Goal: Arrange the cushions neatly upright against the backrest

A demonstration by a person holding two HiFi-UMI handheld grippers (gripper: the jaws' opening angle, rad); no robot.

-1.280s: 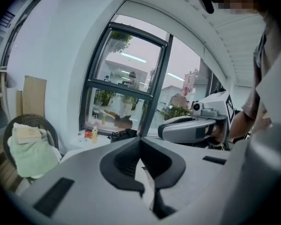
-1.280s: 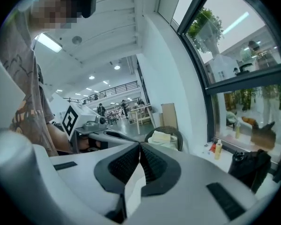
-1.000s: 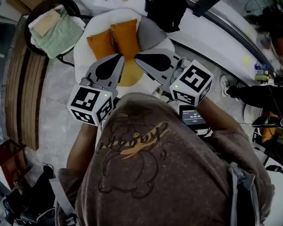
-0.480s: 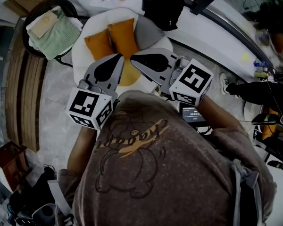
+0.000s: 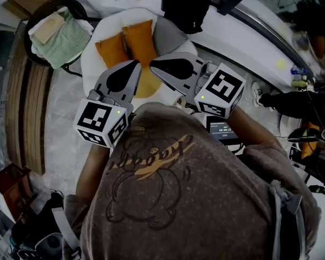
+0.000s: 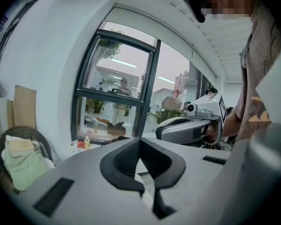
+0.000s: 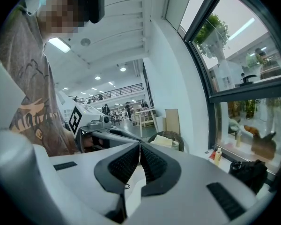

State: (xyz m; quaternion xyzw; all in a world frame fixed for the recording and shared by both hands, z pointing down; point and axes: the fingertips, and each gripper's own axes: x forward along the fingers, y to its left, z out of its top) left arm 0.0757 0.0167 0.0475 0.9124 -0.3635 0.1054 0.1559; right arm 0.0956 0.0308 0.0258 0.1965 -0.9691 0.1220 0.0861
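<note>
Left gripper (image 5: 135, 65) and right gripper (image 5: 153, 64), tips near each other above a white rounded armchair (image 5: 90, 72); both sets of jaws are closed together with nothing between them. Two orange fabric cushions (image 5: 140, 39) and a grey cushion (image 5: 170, 37) stand against the backrest. A third orange cushion (image 5: 147, 84) is on the seat, partly hidden beneath the grippers.

A tall dark-framed window (image 6: 118, 86) is set in the white wall (image 6: 42, 64), with daylight behind it. Beneath runs a white ledge (image 5: 244, 42) carrying a black bag (image 5: 185, 7). The floor (image 5: 65, 129) is pale grey stone. A wicker basket (image 6: 33, 132) holds green cloth (image 5: 65, 39), near wooden slats (image 5: 30, 118). Ceiling lights (image 7: 61, 44) glow.
</note>
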